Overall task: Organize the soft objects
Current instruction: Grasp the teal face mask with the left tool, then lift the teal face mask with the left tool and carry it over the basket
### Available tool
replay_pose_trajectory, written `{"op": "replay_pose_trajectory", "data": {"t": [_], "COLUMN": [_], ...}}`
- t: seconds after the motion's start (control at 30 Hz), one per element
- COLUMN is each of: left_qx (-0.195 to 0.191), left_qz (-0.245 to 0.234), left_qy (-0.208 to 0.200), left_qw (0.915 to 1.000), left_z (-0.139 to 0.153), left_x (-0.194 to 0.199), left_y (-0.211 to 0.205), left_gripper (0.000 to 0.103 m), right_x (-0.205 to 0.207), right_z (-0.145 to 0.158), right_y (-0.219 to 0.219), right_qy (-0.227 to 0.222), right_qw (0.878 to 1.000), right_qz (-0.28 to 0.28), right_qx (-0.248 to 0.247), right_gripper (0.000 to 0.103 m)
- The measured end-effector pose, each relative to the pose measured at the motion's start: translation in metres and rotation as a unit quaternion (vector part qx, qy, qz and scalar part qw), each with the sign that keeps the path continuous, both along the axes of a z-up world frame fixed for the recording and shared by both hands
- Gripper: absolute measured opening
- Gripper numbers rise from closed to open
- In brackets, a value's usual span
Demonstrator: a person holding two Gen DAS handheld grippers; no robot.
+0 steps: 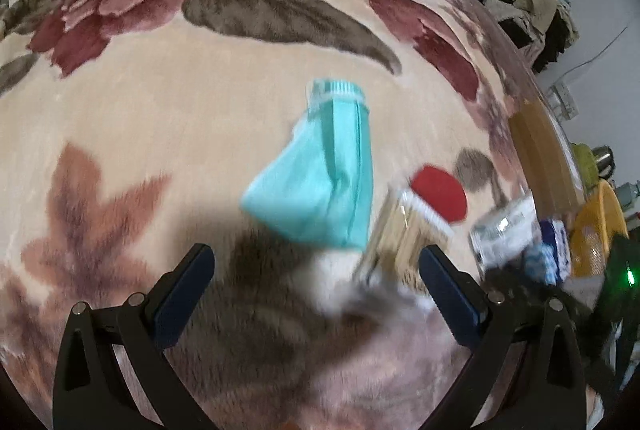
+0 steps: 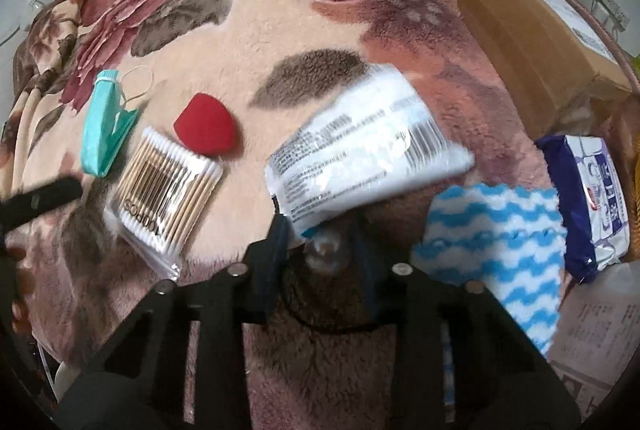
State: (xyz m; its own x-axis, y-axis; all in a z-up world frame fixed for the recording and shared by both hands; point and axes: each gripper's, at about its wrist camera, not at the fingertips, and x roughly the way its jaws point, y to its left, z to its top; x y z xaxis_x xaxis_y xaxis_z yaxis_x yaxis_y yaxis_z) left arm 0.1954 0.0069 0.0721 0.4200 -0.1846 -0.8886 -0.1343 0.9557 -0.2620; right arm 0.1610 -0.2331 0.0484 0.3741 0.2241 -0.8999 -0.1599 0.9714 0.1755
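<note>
left wrist view: the left gripper [image 1: 316, 270] hangs over a floral plush blanket [image 1: 160, 117], its two jaws spread wide with nothing between them but blanket. one teal face mask [image 1: 320, 173], folded, lies just beyond the fingertips toward twelve o'clock. at about two o'clock of the gripper sits one pack of cotton swabs [image 1: 400, 230], blurred, with one red sponge [image 1: 440, 197] touching its far end. further toward three o'clock one white plastic packet [image 1: 508, 230] shows, also blurred.

right wrist view: the right gripper [image 2: 320, 230] has its two jaws drawn narrow, pinching the near corner of the one white plastic packet [image 2: 368, 149], which stretches away toward one o'clock and looks lifted off the blanket [image 2: 280, 29]. at nine to ten o'clock lie the one pack of cotton swabs [image 2: 164, 189], the one red sponge [image 2: 206, 127] just beyond it, and the one teal face mask [image 2: 106, 125] beside them at the left. at three o'clock lies one blue-and-white wavy cloth [image 2: 504, 242], and past it one dark blue tissue pack [image 2: 588, 197]. one cardboard box [image 2: 532, 29] stands at one to two o'clock.
</note>
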Motion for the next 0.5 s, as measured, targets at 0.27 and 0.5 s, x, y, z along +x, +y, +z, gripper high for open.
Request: {"op": "replay_pose_trajectory", "data": {"t": [0.27, 0.5], "left_qx": [0.031, 0.045], "left_qz": [0.014, -0.010], "left_qy": [-0.009, 0.010], "left_qw": [0.9994, 0.9989], "left_z": [-0.008, -0.019], "left_x": [0.039, 0.028], "left_y": [-0.003, -0.009], "left_gripper": [0.083, 0.028], "right_x": [-0.018, -0.025], "right_z": [0.003, 0.002], "right_y": [-0.004, -0.003], "right_qy": [0.013, 0.016], "right_qw": [0.999, 0.998], "right_qz": [0.005, 0.008], "right_qx": [0.048, 0.060], "right_gripper": [0.024, 0.024]}}
